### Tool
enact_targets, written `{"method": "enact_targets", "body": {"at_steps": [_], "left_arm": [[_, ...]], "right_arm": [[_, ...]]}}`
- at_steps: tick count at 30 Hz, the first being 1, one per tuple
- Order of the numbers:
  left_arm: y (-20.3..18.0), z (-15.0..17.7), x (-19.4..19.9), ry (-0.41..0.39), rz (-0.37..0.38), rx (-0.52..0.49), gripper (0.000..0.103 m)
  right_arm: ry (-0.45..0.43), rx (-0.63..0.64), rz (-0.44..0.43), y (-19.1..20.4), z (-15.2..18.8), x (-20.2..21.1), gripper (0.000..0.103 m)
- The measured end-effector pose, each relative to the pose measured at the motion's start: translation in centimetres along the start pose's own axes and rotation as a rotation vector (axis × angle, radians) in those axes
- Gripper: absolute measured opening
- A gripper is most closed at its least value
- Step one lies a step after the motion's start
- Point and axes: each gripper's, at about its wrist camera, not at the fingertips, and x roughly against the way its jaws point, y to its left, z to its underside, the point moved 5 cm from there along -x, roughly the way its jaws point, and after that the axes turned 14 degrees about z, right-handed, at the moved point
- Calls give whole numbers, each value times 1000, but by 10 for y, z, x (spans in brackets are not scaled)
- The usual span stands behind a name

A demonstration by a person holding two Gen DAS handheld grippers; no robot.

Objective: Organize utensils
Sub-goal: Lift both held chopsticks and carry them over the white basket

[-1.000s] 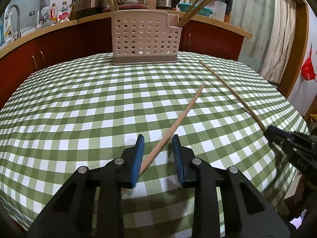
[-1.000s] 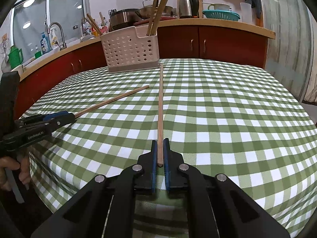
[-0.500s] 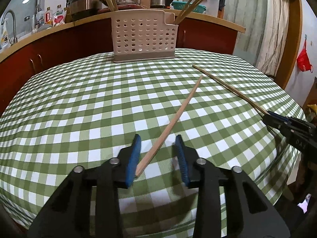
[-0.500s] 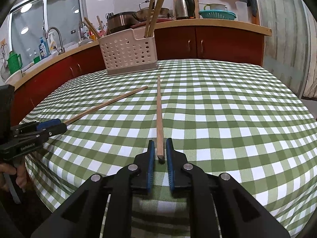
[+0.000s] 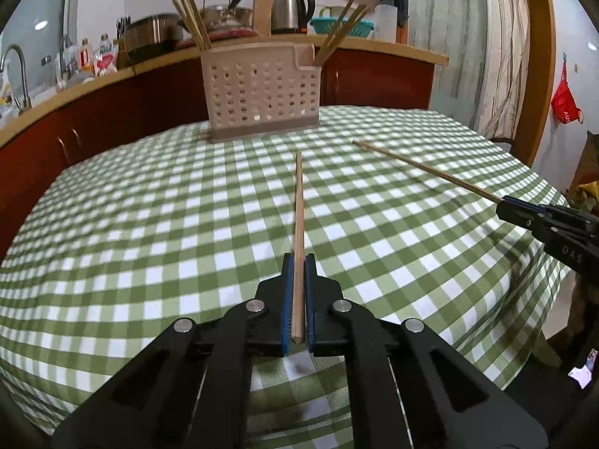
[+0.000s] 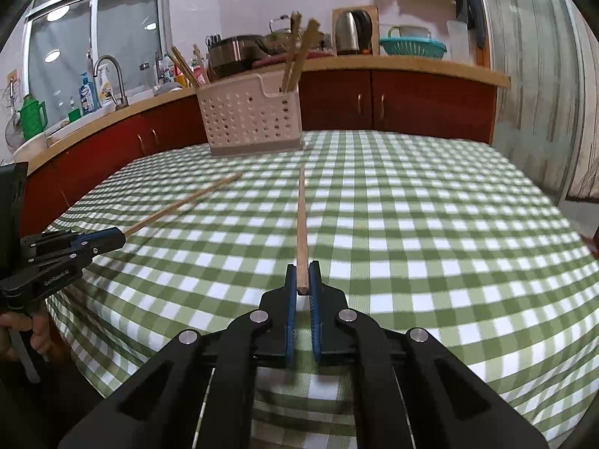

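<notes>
Left gripper (image 5: 298, 262) nearest in the left wrist view: its jaws have just been closing and now clamp a chopstick (image 5: 298, 224) between the blue pads. A second ago the jaws stood apart with the stick lying slantwise between them, loose. Now the stick runs straight out along the jaw line, gripped near its thick end, tip pointing toward the basket.

Right gripper (image 6: 303, 265) in its own view: jaws narrow, pinching the butt end of the second chopstick (image 6: 301, 224). Grip is only at the very end of the stick, same as a second ago, apart from a brief loosening half a second back. Stick points forward over the green checked tabletop (image 6: 430, 224); whether its far tip touches the cloth cannot be told.

So the change: both sticks are now held, one per hand. Pickup step looks done; the next move is likely carrying both to the holder.

Mid tabletop: nothing else loose in view, just the checked cloth.

Far edge of the tabletop: perforated beige utensil basket (image 5: 262, 89), upright, well apart from both grippers. Chopsticks already stand in it, one bunch at its left end (image 5: 192, 18), another in the right compartment (image 5: 338, 28).

Beyond: counter with kettle (image 5: 290, 9), pots and sink tap, blurred.

Risk, as a guess: the right grip is shallow, so the stick may pivot when lifted.
</notes>
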Motion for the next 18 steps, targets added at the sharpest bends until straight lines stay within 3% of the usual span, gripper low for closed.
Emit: {"method": "enact_targets", "body": {"at_steps": [18], "left_arm": [[12, -48, 63, -180, -68, 3, 6]], "right_arm": [[-196, 2, 6, 6, -67, 53, 7]]}}
